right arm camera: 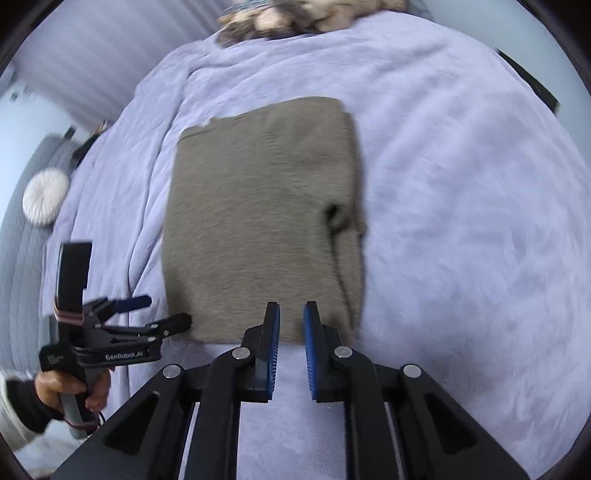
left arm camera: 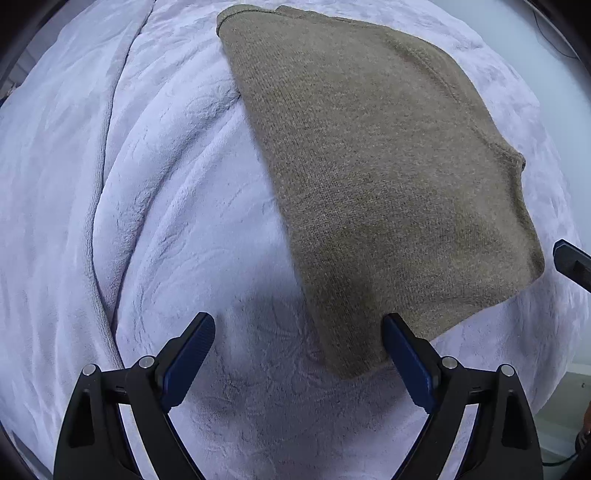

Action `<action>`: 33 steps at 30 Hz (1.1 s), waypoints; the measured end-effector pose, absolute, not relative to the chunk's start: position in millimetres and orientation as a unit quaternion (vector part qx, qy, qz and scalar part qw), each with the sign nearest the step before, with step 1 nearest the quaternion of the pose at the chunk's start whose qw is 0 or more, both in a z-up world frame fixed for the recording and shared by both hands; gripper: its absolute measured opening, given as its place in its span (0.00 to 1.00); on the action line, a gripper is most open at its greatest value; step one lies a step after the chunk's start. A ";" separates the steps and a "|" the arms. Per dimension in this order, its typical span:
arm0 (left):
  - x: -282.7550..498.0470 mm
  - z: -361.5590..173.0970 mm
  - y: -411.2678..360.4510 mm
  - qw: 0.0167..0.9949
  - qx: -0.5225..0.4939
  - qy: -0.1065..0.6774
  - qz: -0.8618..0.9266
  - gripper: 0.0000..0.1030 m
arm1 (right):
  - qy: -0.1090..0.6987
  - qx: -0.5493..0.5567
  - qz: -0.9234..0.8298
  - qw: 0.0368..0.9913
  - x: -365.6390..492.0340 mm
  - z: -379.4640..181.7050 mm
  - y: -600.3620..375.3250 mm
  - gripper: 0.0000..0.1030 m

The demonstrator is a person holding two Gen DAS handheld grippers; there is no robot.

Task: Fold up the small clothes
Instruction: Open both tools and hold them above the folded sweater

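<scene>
A brown knit garment [left arm camera: 388, 184] [right arm camera: 258, 221] lies folded into a flat rectangle on a lilac plush blanket [left arm camera: 166, 184] [right arm camera: 461, 221]. My left gripper [left arm camera: 299, 319] points straight down over the garment's near corner, jaws wide open and nothing between them. In the right wrist view that left gripper [right arm camera: 166, 310] sits just off the garment's near left corner, held by a hand [right arm camera: 70, 387]. My right gripper [right arm camera: 291, 306] hovers above the garment's near edge, its blue pads drawn almost together with nothing in the thin gap. One right finger [left arm camera: 569, 258] shows at the left wrist view's right edge.
A heap of other clothes [right arm camera: 306, 18] lies at the blanket's far end. A white round cushion [right arm camera: 46, 197] rests on grey quilted fabric to the left. The blanket's hem [left arm camera: 99, 177] runs along its left side. A dark object [right arm camera: 532, 81] sits at the far right.
</scene>
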State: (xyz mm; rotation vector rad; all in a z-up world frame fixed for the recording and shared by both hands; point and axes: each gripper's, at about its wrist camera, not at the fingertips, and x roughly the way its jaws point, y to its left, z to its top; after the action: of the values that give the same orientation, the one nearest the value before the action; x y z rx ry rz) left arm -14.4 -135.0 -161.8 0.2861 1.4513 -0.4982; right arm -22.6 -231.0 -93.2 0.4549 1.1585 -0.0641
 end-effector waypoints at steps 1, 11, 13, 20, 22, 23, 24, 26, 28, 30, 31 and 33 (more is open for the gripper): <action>-14.7 -160.7 -138.7 0.711 0.129 0.655 -0.222 0.90 | 0.550 0.199 -0.025 0.811 -17.9 -95.5 -224.9 0.14; -17.6 -136.6 -131.3 0.721 0.125 0.648 -0.214 0.90 | 0.600 0.260 -0.051 0.755 -21.0 -145.7 -251.3 0.10; -11.5 -134.1 -126.8 0.721 0.123 0.648 -0.214 0.90 | 0.586 0.286 -0.046 0.757 -28.7 -141.4 -260.9 0.10; 6.0 -125.9 -123.6 0.724 0.117 0.645 -0.216 0.90 | 0.556 0.335 -0.066 0.758 -46.7 -121.2 -286.7 0.26; 10.3 -125.0 -126.7 0.724 0.116 0.645 -0.217 0.90 | 0.555 0.335 -0.069 0.759 -45.5 -117.9 -289.2 0.38; 12.4 -123.7 -128.1 0.724 0.117 0.644 -0.218 0.90 | 0.555 0.332 -0.069 0.760 -44.2 -117.1 -289.3 0.44; 4.0 -125.7 -127.1 0.724 0.117 0.644 -0.217 0.90 | 0.556 0.330 -0.068 0.760 -43.6 -116.9 -288.8 0.45; 4.1 -125.4 -128.1 0.723 0.119 0.645 -0.218 0.90 | 0.558 0.329 -0.065 0.759 -40.0 -117.1 -287.9 0.47; 9.4 -124.0 -137.3 0.721 0.121 0.647 -0.217 0.90 | 0.561 0.328 -0.064 0.757 -38.4 -118.9 -286.4 0.53; 15.3 -128.5 -142.9 0.714 0.120 0.655 -0.216 0.90 | 0.563 0.328 -0.066 0.755 -35.4 -120.9 -285.8 0.60; 19.7 -131.4 -145.1 0.711 0.119 0.659 -0.215 0.90 | 0.564 0.328 -0.067 0.755 -33.2 -121.6 -285.3 0.61; 24.2 -135.3 -146.1 0.709 0.119 0.661 -0.215 0.90 | 0.565 0.327 -0.068 0.754 -29.8 -122.3 -285.7 0.63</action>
State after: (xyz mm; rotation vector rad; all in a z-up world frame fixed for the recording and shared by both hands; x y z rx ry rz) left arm 24.2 -146.1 -135.3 0.2646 1.4674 -0.4779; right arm -29.8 -285.7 -122.3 0.7138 1.2339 -0.1476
